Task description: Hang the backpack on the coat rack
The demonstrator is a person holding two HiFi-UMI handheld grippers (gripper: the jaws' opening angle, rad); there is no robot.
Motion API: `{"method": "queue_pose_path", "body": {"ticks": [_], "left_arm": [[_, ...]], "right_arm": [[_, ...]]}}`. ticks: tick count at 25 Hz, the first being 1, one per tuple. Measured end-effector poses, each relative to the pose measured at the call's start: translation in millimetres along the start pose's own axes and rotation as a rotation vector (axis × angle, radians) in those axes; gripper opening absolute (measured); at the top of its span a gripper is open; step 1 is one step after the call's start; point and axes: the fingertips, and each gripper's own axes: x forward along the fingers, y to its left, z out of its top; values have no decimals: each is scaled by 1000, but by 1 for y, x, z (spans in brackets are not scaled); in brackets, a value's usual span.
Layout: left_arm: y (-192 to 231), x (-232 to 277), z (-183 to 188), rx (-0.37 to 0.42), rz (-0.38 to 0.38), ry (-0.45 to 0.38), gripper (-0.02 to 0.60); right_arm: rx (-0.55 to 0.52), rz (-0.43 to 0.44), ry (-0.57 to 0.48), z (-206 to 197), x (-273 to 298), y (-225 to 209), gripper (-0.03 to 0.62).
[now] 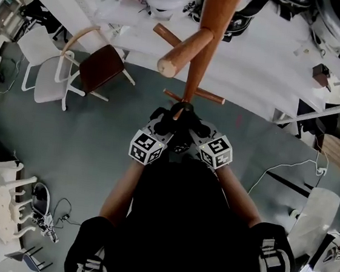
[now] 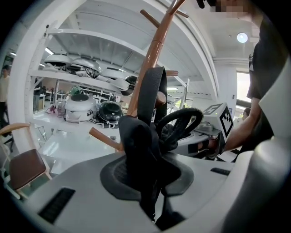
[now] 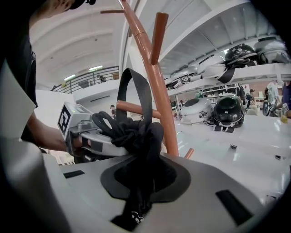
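The wooden coat rack [image 1: 208,39] stands right in front of me, with slanted pegs [image 1: 182,53] pointing my way. The black backpack [image 1: 178,225] hangs below both grippers, between my forearms. My left gripper [image 1: 165,123] and right gripper [image 1: 198,129] are side by side against the pole. Each is shut on bunched black fabric at the backpack's top, seen in the left gripper view [image 2: 145,150] and the right gripper view [image 3: 143,150]. The backpack's webbing loop [image 3: 134,91] stands up between them, next to a low peg [image 3: 136,109]. Whether the loop is over a peg I cannot tell.
White shelving [image 1: 269,64] with several helmets [image 3: 227,109] stands behind the rack. A chair with a brown seat [image 1: 101,66] and a white chair [image 1: 49,76] are on the grey floor at the left. Cables [image 1: 288,167] trail at the right.
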Motion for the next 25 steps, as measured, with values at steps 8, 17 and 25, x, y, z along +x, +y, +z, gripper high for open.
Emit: {"method": "queue_pose_path", "body": {"ticks": [8,17,25], "left_arm": [[6,22,-10,43,-53,34,89],[16,32,-23,52,-72,73,89],[29,42,-31,58,-72,112,89]], "right_arm": [[-3,-49,20,-15,3,-15,61],[6,-95,33,-27,12,-22,61],[9,-101,71,-36,23,-30,61]]}}
